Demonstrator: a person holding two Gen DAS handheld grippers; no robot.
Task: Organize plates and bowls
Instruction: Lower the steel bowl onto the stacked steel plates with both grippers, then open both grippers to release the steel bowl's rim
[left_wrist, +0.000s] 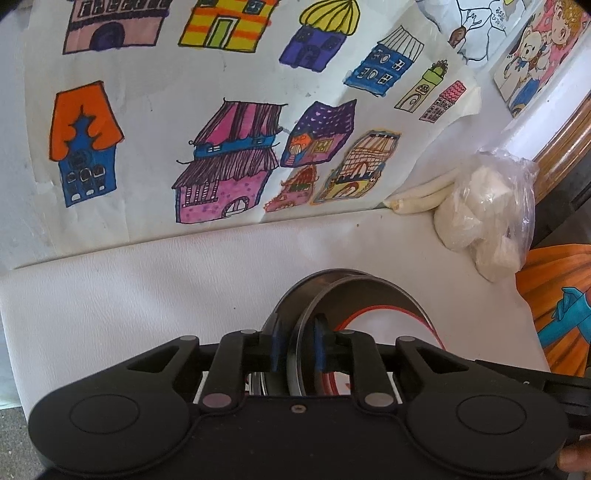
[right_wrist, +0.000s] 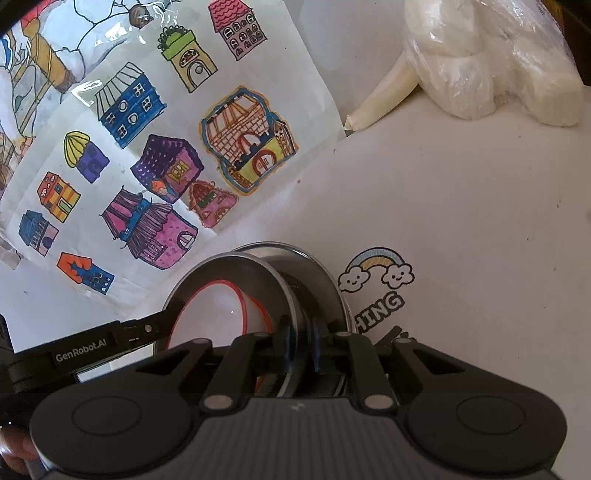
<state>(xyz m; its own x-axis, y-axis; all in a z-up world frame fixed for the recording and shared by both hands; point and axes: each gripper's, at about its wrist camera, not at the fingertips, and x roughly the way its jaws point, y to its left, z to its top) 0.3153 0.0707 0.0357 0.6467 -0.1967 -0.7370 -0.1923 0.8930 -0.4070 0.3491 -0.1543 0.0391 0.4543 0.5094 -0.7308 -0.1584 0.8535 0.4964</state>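
— Where are the bowls to be found?

— A bowl with the red ring (left_wrist: 369, 295) inside it is seen near the front edge of the white worktop (right_wrist: 461, 240), tipped up so that its white inside is turned towards the cameras. A steel bowl (right_wrist: 317, 284) is seen right behind it; whether the two are touching cannot be told.

— How is the left tool (left_wrist: 297, 347) set?

— Its blue pads (left_wrist: 275, 347) are placed one on each side of the ringed bowl's rim. They are slightly spread, and a narrow gap is left beside the rim, so the rim is not squeezed.

— And the right tool (right_wrist: 301, 341)?

— Its pads are pressed together on the opposite side of the same rim, which is pinched between them. In the right wrist view the left tool's finger is seen reaching the bowl from the left.

— What else is carried by the worktop?

— A sheet of coloured house drawings (left_wrist: 166, 110) is laid along the back edge. A clear bag of white lumps (left_wrist: 487, 206) is set by the far right corner, with pale sticks (left_wrist: 421, 197) lying against it. A small rainbow print (right_wrist: 376, 267) with dark lettering is seen on the surface just right of the steel bowl.
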